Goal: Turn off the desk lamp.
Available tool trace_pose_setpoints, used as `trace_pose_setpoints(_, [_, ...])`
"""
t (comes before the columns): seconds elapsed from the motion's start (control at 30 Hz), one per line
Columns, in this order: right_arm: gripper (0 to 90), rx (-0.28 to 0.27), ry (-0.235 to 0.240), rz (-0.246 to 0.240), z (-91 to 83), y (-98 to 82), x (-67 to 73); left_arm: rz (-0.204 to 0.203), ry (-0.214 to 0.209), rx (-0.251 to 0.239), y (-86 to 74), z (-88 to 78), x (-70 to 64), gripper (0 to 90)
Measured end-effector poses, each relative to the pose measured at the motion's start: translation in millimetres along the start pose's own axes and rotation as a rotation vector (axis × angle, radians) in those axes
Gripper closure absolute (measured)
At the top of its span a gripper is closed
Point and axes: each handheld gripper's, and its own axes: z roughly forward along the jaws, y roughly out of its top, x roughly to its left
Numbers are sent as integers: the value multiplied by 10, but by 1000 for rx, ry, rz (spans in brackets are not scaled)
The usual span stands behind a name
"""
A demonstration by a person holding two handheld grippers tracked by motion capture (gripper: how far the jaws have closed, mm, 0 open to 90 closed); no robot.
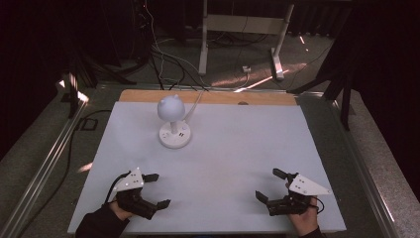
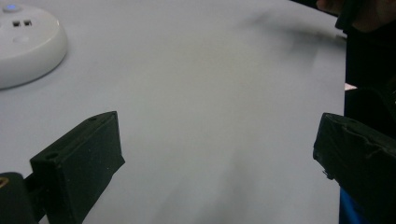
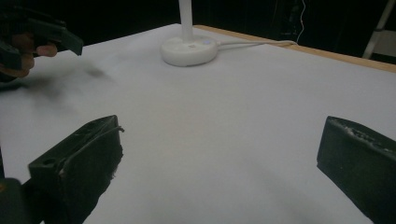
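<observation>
L gripper (image 1: pixel 157 189) & R gripper (image 1: pixel 270 184) low over table (image 1: pixel 237 144), jaws apart, w/ nothing held.

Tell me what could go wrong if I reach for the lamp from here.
The lamp looks top-heavy, a round head on a thin stem: a push high up might tip it. Its cable trails off the far edge, so dragging the base could pull it taut. The left gripper and right gripper, both open and near the front edge, could bump each other if they converge on the base.

Bare table (image 1: pixel 237 148) between grippers; sole obstacle: lamp (image 1: pixel 174 124) at far left.
</observation>
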Motion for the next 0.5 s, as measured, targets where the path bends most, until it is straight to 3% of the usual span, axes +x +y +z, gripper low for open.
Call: trace_pose_setpoints(0.5, [0,6,5,2,10,-4,2,-19,13,-25,-65,-49,51,20])
